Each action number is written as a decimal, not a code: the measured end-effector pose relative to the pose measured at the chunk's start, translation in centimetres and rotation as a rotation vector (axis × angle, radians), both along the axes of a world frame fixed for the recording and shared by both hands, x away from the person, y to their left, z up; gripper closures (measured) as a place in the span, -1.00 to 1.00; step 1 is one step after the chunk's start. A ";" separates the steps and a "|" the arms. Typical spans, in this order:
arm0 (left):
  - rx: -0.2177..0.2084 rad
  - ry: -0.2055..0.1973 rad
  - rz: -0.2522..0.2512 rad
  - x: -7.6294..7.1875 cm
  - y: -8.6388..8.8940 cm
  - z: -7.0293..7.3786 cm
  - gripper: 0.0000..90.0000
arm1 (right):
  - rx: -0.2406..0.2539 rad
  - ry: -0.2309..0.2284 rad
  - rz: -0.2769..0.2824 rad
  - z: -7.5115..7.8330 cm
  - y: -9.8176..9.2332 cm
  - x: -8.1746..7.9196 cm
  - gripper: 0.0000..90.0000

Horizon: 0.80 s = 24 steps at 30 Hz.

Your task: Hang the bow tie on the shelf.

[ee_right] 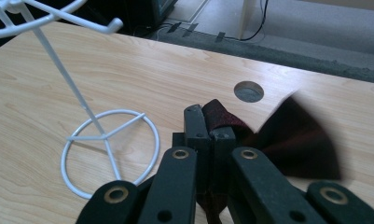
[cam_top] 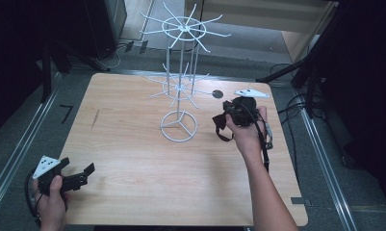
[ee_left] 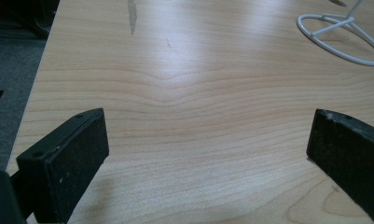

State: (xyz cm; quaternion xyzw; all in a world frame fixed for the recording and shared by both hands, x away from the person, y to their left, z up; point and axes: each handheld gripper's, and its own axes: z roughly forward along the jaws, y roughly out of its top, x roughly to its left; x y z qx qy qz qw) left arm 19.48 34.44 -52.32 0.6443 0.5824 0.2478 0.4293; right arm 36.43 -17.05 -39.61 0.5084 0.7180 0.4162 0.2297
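A dark red bow tie (ee_right: pixel 292 140) is clamped in the closed jaws of the right hand-held gripper (ee_right: pixel 208 130), held just above the wooden surface (cam_top: pixel 133 144) to the right of a white wire display stand (cam_top: pixel 179 86), its black strap (cam_top: pixel 223 130) dangling below. A round hole (ee_right: pixel 248 91) in the surface lies just beyond it. At the near left corner, the left hand-held gripper (cam_top: pixel 80 175) sits low over the surface with jaws spread wide, holding nothing.
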 end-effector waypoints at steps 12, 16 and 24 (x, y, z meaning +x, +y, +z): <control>0.000 0.000 -0.002 0.0 0.0 0.0 -1.00 | -0.018 -0.023 0.005 1.6 0.9 0.7 1.00; 0.001 0.000 -0.002 0.0 0.0 0.0 -1.00 | -0.014 -0.032 -0.010 2.2 1.0 1.1 1.00; 0.001 0.000 -0.003 0.0 0.0 0.0 -1.00 | -0.004 -0.059 -0.034 3.3 1.7 2.0 1.00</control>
